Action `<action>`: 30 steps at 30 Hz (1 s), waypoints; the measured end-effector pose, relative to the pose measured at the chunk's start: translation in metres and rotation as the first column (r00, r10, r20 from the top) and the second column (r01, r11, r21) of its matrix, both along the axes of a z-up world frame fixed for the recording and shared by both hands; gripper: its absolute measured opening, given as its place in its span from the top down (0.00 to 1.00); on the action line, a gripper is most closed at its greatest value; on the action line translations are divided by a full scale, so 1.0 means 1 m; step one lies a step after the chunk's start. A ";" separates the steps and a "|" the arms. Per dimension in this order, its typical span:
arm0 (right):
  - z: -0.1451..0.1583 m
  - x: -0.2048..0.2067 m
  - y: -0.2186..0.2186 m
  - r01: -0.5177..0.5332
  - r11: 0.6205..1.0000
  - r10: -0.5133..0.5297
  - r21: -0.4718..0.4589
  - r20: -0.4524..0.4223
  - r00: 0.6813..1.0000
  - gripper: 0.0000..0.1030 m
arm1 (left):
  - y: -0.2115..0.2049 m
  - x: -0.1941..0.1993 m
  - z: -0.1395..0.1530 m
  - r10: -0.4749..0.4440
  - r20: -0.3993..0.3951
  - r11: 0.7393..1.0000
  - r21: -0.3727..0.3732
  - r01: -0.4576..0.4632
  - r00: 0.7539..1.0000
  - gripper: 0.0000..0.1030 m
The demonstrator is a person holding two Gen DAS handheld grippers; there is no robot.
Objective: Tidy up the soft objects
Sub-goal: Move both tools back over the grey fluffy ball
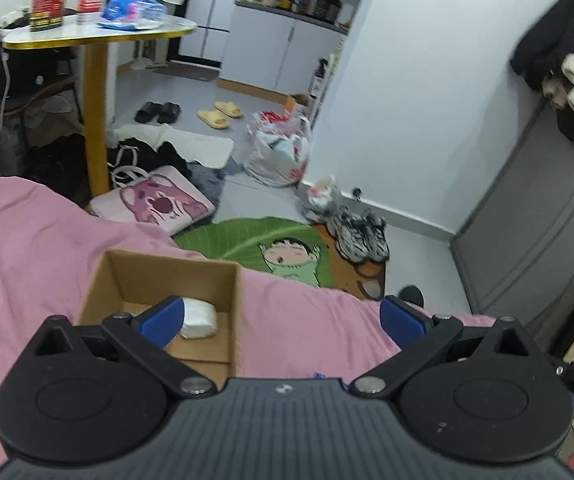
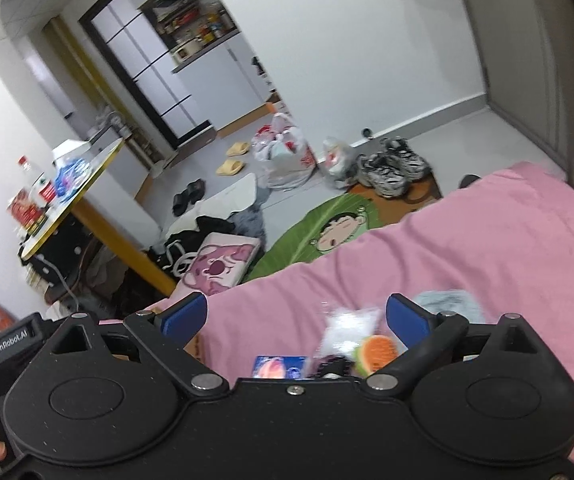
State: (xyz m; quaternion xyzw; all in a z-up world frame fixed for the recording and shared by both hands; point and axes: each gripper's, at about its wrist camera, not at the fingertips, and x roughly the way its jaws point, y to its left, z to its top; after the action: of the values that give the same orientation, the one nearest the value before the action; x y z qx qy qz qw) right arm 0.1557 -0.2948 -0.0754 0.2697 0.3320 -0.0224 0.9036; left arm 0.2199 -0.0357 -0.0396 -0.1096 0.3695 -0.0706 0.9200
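Note:
An open cardboard box stands on the pink bedsheet with a white soft packet inside. My left gripper is open and empty, its left fingertip over the box. In the right wrist view, my right gripper is open and empty above several small items on the sheet: a white crinkly packet, an orange and green soft toy, a blue packet and a pale blue cloth. A corner of the box shows behind the left finger.
Beyond the bed edge lie a green cartoon rug, a pink pillow bag, sneakers, plastic bags and slippers. A yellow-legged table with bottles stands at left. A grey door is at right.

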 end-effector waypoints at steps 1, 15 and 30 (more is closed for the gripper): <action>-0.001 -0.002 -0.005 0.007 1.000 -0.007 0.003 -0.005 1.000 0.06 | -0.005 -0.002 0.000 -0.008 -0.001 1.000 0.010 0.008 1.000 0.00; -0.010 -0.022 -0.051 0.018 1.000 -0.017 0.005 -0.061 0.998 0.06 | -0.091 -0.025 -0.004 -0.096 -0.052 0.984 0.146 0.103 0.994 0.00; -0.049 -0.035 -0.087 0.103 0.988 -0.091 0.110 -0.107 0.990 0.06 | -0.161 -0.053 -0.028 -0.130 -0.070 0.972 0.186 0.141 0.989 0.03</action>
State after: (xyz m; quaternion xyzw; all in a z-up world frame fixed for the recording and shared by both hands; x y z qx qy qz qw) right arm 0.1203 -0.3820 -0.1248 0.3360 0.3647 -0.0609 0.8662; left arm 0.1674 -0.1967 -0.0674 0.0024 0.4073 -0.0943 0.9084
